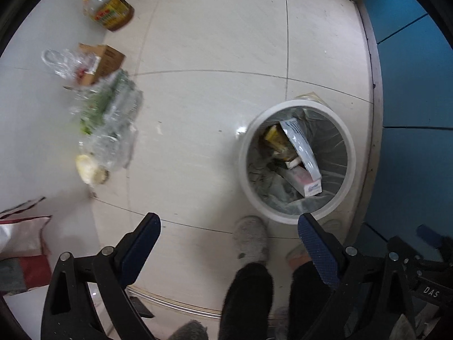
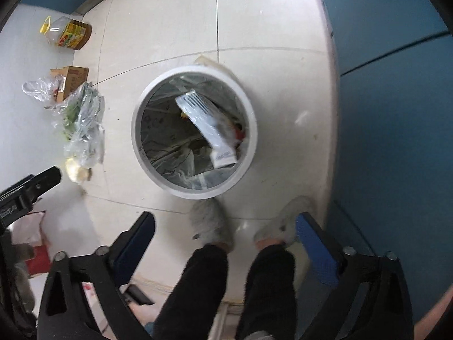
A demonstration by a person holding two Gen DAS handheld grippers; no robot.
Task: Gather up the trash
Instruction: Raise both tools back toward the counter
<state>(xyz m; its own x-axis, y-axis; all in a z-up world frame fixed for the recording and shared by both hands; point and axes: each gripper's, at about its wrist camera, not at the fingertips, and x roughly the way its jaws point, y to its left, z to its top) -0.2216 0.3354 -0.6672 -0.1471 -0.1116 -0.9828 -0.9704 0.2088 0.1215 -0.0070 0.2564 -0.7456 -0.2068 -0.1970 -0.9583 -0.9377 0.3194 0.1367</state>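
Note:
A round white trash bin (image 1: 351, 153) (image 2: 249, 113) with a clear liner stands on the tiled floor and holds a white packet (image 1: 301, 144) (image 2: 203, 116), a small white box (image 1: 311, 188) (image 2: 223, 157) and yellow wrappers (image 1: 273, 137). On a white surface at the left lie crumpled clear plastic bags (image 1: 109, 113) (image 2: 83, 121), a brown carton (image 1: 103, 61) (image 2: 72, 80), an oil bottle (image 1: 109, 8) (image 2: 69, 32) and a pale round lump (image 1: 87, 168) (image 2: 75, 170). My left gripper (image 1: 229, 226) is open and empty, high above the floor. My right gripper (image 2: 226, 223) is open and empty above the bin's near side.
The person's legs and grey slippers (image 1: 250, 239) (image 2: 211, 223) stand just in front of the bin. A blue wall (image 1: 410, 85) (image 2: 396, 113) runs along the right. Red and white packaging (image 1: 22, 243) lies at the lower left. The left gripper's finger shows in the right wrist view (image 2: 42, 180).

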